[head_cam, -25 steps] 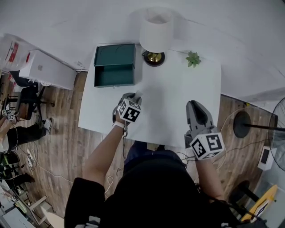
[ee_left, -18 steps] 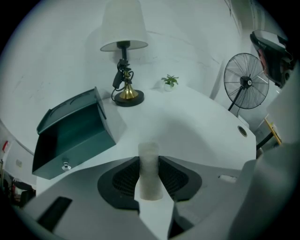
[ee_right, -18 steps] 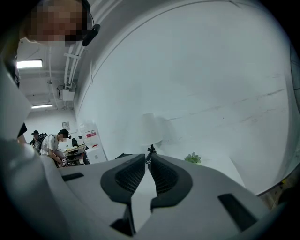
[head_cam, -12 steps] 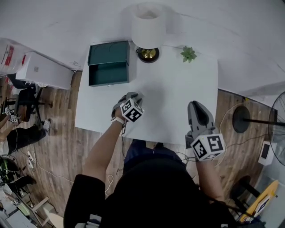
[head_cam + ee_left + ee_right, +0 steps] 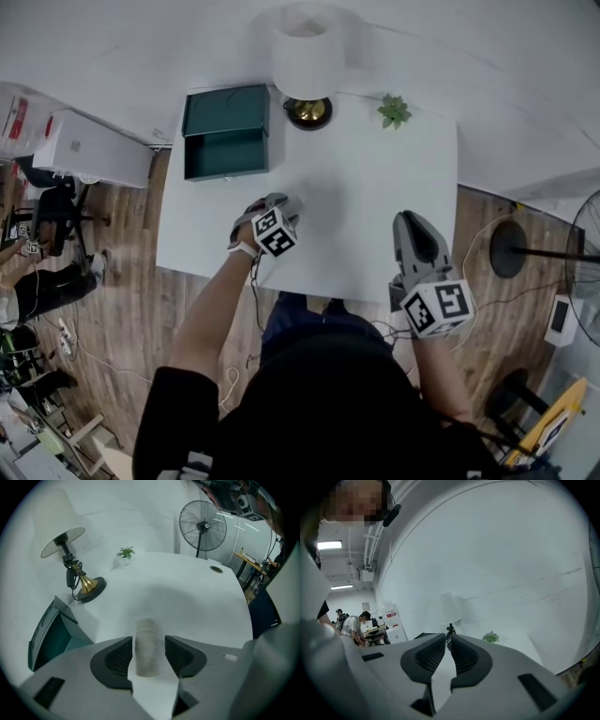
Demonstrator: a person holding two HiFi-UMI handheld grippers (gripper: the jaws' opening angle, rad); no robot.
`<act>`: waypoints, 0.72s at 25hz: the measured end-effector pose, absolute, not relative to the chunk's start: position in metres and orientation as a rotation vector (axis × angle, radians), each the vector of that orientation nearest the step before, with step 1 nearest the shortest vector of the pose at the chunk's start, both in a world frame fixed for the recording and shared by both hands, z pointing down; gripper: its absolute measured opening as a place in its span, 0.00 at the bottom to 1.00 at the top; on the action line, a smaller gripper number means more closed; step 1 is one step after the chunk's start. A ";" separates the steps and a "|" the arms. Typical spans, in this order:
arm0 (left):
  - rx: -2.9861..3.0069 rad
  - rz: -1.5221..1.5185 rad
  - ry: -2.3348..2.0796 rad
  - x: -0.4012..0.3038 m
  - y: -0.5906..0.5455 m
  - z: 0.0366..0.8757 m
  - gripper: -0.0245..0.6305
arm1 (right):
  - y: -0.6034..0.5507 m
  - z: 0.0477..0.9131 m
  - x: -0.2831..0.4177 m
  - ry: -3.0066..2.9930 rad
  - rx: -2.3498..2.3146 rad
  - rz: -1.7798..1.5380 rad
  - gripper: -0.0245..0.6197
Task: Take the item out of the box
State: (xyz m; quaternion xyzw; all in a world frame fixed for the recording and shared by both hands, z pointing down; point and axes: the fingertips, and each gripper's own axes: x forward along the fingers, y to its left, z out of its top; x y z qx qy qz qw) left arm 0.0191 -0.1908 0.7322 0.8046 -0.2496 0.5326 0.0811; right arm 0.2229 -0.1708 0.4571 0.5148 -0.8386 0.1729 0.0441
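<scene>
Well, the item [image 5: 146, 634] is a pale, greyish, blurry roll lying on the white surface [image 5: 187, 597] between the left claw's [image 5: 148, 643] opening jaws, its long axis running away along them. The right claw [image 5: 448, 643] sits nearly closed, empty.

On the table [image 5: 375, 211], the box [image 5: 225, 131] stands back-left, lamp [image 5: 307, 66] and plant [image 5: 394, 111] to its right, a roll [image 5: 147, 644] lying mid-table.

No readable text; red label [image 5: 21, 111] at left edge too small.
</scene>
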 end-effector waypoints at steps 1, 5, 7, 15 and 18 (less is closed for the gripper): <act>2.402 1.592 -0.769 0.017 -0.191 0.731 0.37 | -0.171 0.457 0.223 -2.566 1.569 0.527 0.11; 2.384 1.557 -0.856 0.009 -0.191 0.721 0.38 | -0.169 0.454 0.221 -2.594 1.542 0.515 0.11; 2.377 1.503 -0.906 0.005 -0.188 0.711 0.38 | -0.167 0.451 0.219 -2.610 1.525 0.509 0.11; 2.298 0.886 -1.303 -0.012 -0.185 0.614 0.38 | -0.167 0.433 0.213 -2.679 1.476 0.446 0.11; 2.266 0.665 -1.430 -0.019 -0.176 0.570 0.37 | -0.164 0.427 0.211 -2.697 1.453 0.404 0.08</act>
